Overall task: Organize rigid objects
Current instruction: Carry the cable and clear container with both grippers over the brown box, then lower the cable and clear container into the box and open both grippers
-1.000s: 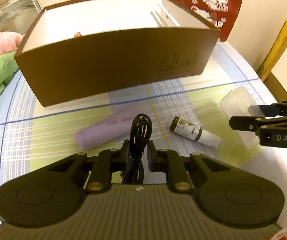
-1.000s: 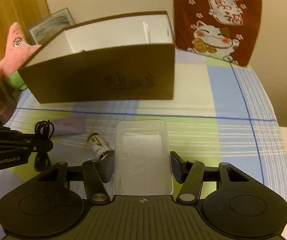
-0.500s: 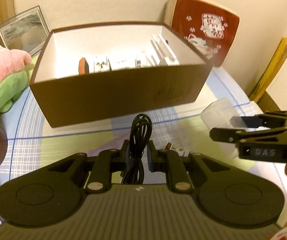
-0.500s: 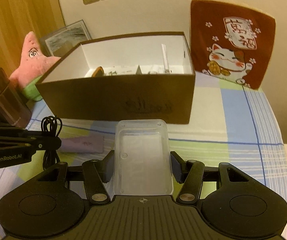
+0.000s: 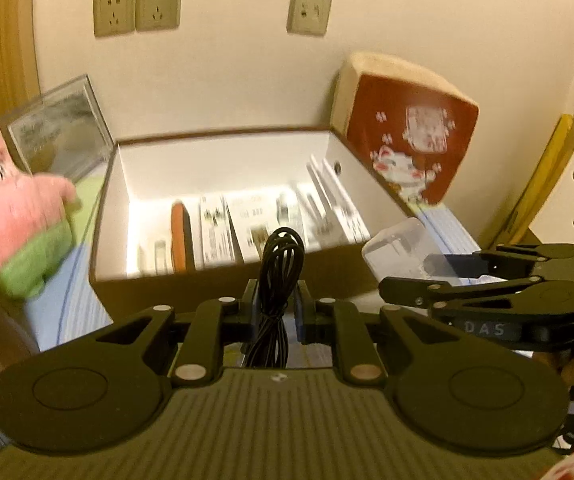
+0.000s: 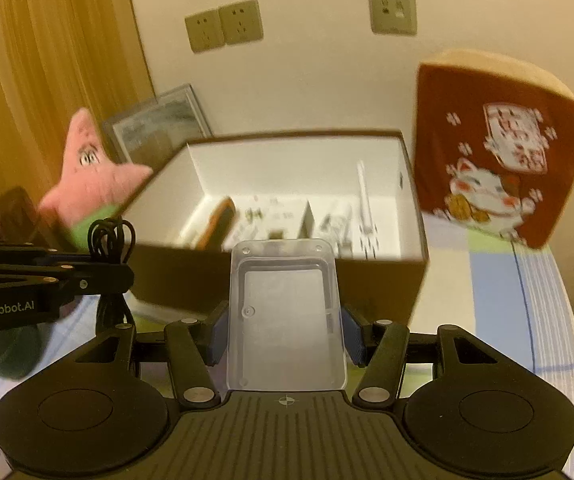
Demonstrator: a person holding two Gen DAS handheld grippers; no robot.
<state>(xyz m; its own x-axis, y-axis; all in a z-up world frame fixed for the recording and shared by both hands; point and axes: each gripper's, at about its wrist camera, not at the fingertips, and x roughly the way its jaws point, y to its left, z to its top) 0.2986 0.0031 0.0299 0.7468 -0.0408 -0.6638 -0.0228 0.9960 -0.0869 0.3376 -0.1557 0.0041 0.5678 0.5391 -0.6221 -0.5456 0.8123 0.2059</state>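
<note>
My left gripper (image 5: 275,304) is shut on a coiled black cable (image 5: 277,276), whose loops stick up above the pads. It hangs just in front of the brown box (image 5: 215,292) with white inner walls, which holds several small packets and an orange item (image 5: 178,236). My right gripper (image 6: 285,332) is shut on a clear plastic box (image 6: 285,312), held near the brown box's (image 6: 387,280) front wall. Each gripper shows in the other's view: the right gripper (image 5: 407,284) with the clear plastic box (image 5: 399,248), the left gripper (image 6: 123,272) with the cable (image 6: 111,236).
A pink and green star plush (image 5: 15,208) and a framed picture (image 5: 63,132) stand left of the box. A red cat cushion (image 6: 495,160) leans on the wall at right. A dark brown canister (image 6: 11,216) stands far left. The checked tablecloth (image 6: 519,288) lies free right of the box.
Both grippers have risen with their loads and tilted up, so the box's inside and the wall sockets now show. The purple tube and small bottle on the table have dropped out of view.
</note>
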